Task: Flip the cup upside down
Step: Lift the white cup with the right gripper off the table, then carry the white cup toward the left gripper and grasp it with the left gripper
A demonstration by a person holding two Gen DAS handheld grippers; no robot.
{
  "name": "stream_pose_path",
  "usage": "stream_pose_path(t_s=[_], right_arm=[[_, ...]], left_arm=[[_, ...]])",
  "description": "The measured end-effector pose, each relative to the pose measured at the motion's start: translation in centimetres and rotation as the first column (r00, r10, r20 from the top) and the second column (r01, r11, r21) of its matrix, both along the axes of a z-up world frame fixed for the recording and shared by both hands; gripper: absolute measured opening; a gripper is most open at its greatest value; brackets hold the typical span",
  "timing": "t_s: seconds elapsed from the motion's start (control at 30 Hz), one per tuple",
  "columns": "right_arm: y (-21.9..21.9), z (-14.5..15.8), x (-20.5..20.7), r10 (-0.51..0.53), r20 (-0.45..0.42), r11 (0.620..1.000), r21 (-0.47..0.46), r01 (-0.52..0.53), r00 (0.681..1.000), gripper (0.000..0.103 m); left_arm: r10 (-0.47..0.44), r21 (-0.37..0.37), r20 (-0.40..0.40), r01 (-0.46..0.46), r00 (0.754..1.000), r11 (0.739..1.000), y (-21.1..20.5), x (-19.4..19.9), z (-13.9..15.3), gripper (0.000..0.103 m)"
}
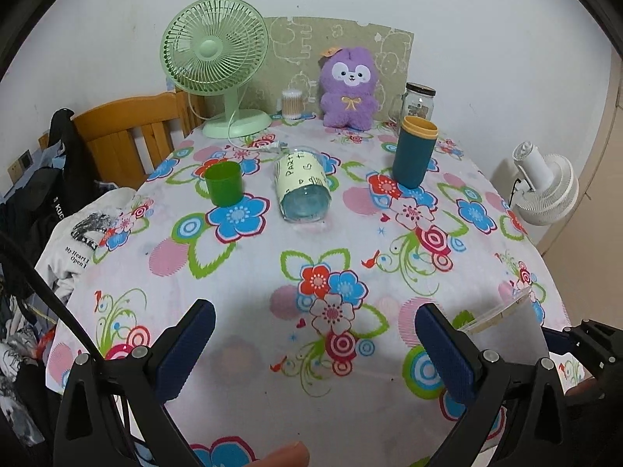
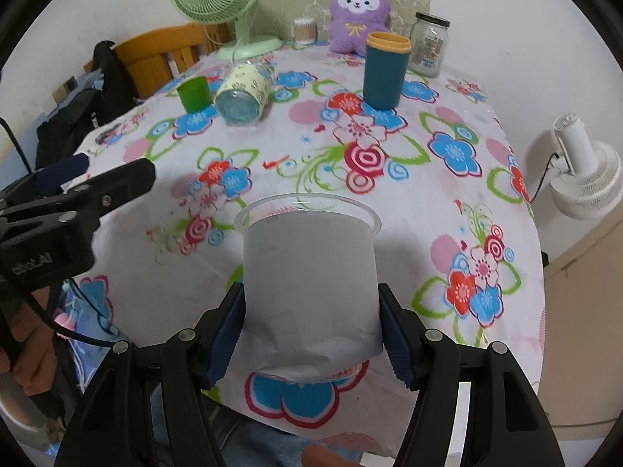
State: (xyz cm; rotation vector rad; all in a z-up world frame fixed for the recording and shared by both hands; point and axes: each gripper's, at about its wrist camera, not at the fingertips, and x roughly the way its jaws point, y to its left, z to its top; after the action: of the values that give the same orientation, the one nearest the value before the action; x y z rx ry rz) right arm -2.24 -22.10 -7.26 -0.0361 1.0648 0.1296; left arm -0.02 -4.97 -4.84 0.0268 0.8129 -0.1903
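My right gripper (image 2: 311, 321) is clamped on the clear paper-wrapped cup (image 2: 311, 272), rim up above the near table edge (image 2: 518, 350). My left gripper (image 1: 315, 334) hangs just beside it, fingers apart around nothing. Well beyond stand a green cup (image 1: 224, 183), a toppled jar (image 1: 301, 185) and a teal tumbler (image 1: 413, 151).
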Motion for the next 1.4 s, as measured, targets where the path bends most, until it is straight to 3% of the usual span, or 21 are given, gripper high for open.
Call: stream_pose_path(t_s=[0.5,0.87,1.0,1.4], right_arm=[[-0.4,-2.2,1.2,-0.014,-0.045,1.000,-0.011,0.014,0.999,0.068],[-2.7,0.6,0.6,-0.017,0.007,0.982,0.189,0.016,1.000,0.084],[-5.0,2.5,-0.8,-0.032,0.042,0.969,0.248,0.021,0.999,0.084],[-12.6,3.9,-5.7,-0.103,0.128,0.980,0.183,0.079,0.986,0.084]], left_arm=[[0.019,-0.006,-0.059,-0.019,0.998,1.000,0.5,0.6,-2.2,0.103],[0.013,-0.026,-0.060,-0.014,0.998,1.000,-0.1,0.1,-1.0,0.103],[0.003,-0.050,-0.055,-0.006,0.998,0.999,-1.7,-1.1,-0.4,0.103],[-0.031,-0.083,-0.097,0.023,0.995,0.996,-8.7,-3.0,-1.0,0.103]])
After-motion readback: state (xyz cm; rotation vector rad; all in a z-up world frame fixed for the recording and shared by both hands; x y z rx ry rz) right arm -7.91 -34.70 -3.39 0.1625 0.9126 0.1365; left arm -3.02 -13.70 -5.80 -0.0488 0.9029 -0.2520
